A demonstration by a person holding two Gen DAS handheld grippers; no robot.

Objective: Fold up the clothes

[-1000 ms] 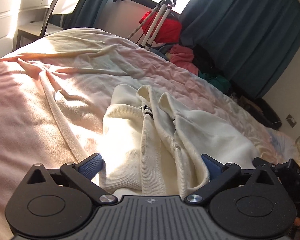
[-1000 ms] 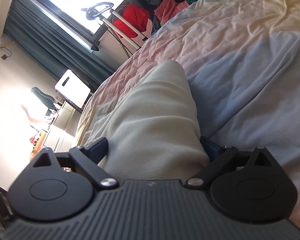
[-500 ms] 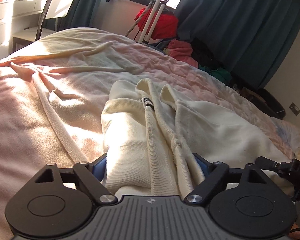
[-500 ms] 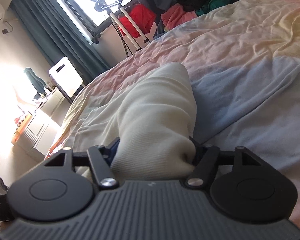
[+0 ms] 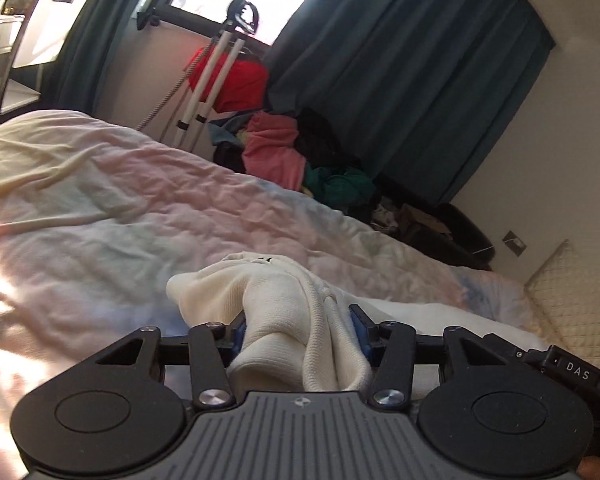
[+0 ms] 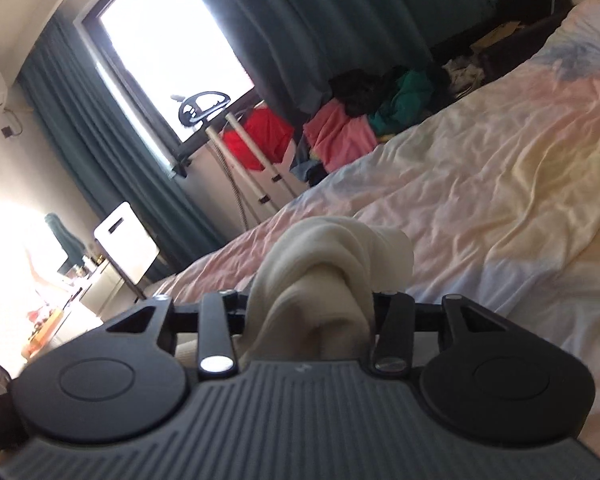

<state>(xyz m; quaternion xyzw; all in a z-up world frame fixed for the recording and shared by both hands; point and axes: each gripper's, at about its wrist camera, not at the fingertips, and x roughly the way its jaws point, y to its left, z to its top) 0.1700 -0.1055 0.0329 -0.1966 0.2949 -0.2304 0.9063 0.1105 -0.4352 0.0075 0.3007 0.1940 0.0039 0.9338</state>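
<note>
A cream knit garment lies on a bed with a pastel cover. My left gripper is shut on a bunched part of the cream garment, which bulges up between the blue pads and spills over them. My right gripper is shut on another bunched part of the same garment, lifted off the cover. The rest of the garment is mostly hidden below both grippers; a pale strip shows at the left wrist view's right side.
A pile of clothes, pink, green and black, lies on the floor past the bed. A garment steamer stand with a red bag stands by the window. A white chair and desk are at far left. Dark curtains hang behind.
Both grippers closed from open onto the cream garment and rose, bunching the cloth and lifting it off the bed. Both cameras now look more level across the room.
</note>
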